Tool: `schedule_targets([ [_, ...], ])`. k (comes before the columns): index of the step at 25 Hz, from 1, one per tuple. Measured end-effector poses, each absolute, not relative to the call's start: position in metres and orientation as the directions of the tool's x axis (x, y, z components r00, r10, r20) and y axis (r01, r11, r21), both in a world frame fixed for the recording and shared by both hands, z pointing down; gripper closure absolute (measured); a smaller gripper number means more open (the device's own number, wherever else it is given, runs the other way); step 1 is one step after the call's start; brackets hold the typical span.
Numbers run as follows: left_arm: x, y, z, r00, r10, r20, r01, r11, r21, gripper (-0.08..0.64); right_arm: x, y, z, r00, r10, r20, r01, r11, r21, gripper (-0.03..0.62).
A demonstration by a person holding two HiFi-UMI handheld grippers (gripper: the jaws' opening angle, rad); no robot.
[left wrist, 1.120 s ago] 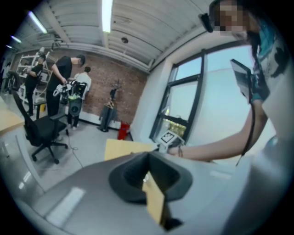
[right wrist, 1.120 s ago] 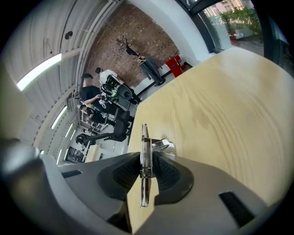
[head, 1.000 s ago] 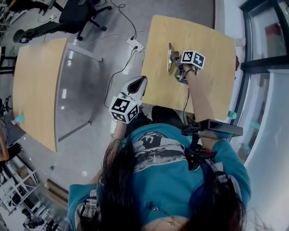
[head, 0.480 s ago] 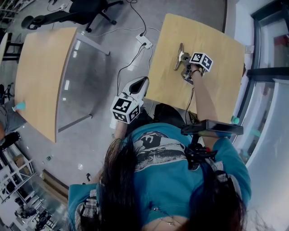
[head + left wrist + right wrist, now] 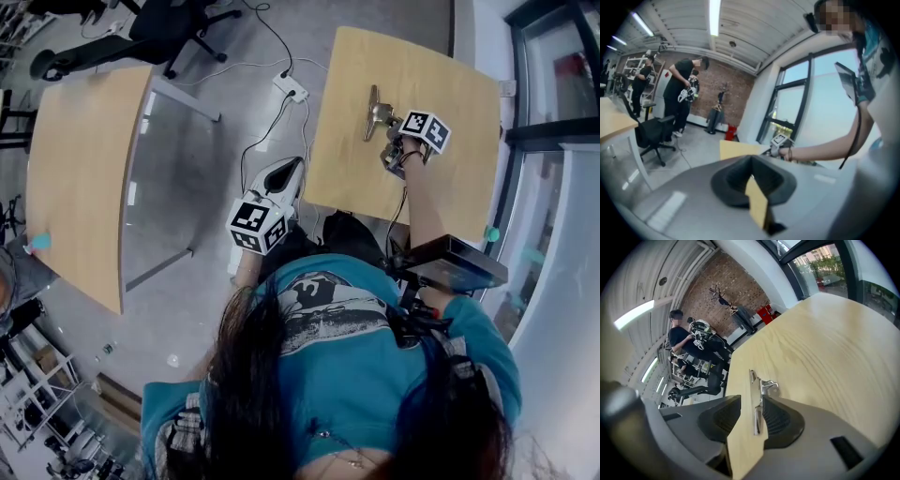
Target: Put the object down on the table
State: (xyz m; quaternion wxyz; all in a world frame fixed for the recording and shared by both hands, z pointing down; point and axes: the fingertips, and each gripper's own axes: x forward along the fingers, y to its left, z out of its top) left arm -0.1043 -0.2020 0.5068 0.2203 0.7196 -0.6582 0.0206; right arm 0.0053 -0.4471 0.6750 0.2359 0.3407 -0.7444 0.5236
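A thin metal bar with a small bracket [image 5: 372, 111] lies on the light wooden table [image 5: 455, 84], near its middle. My right gripper [image 5: 389, 139] is right behind it. In the right gripper view the metal bar [image 5: 769, 386] lies on the table [image 5: 825, 333] between the jaws of my right gripper [image 5: 749, 402]; it rests against the right pad and a gap separates it from the left pad, so this gripper is open. My left gripper [image 5: 296, 166] hangs off the table's left edge, over the floor. Its pads [image 5: 751, 174] meet with nothing between them.
A second wooden table [image 5: 75, 169] stands at the left, with grey floor between the two. A power strip [image 5: 286, 89] with cables lies on the floor by the near table. An office chair [image 5: 159, 28] stands farther back. A window frame [image 5: 525, 141] runs along the right. People [image 5: 686, 93] stand in the background.
The head camera has shifted a little. My right gripper stays at the metal bar on the table, its marker cube now slightly farther from the bar. The left gripper has hardly moved.
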Motion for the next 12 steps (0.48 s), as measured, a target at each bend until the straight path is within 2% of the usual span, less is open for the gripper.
schedule_targets([
  [7, -0.119, -0.199, 0.502, 0.289, -0.912, 0.291, -0.932, -0.200, 0.301, 0.557, 0.009, -0.376, 0.598, -0.737, -0.396, 0.548, -0.645, 0.172, -0.744, 0.468],
  [12, -0.126, -0.175, 0.496, 0.413, -0.869, 0.272, -0.895, -0.333, 0.296, 0.557, -0.004, -0.302, 0.557, -0.754, -0.478, 0.450, -0.575, 0.149, -0.804, 0.501],
])
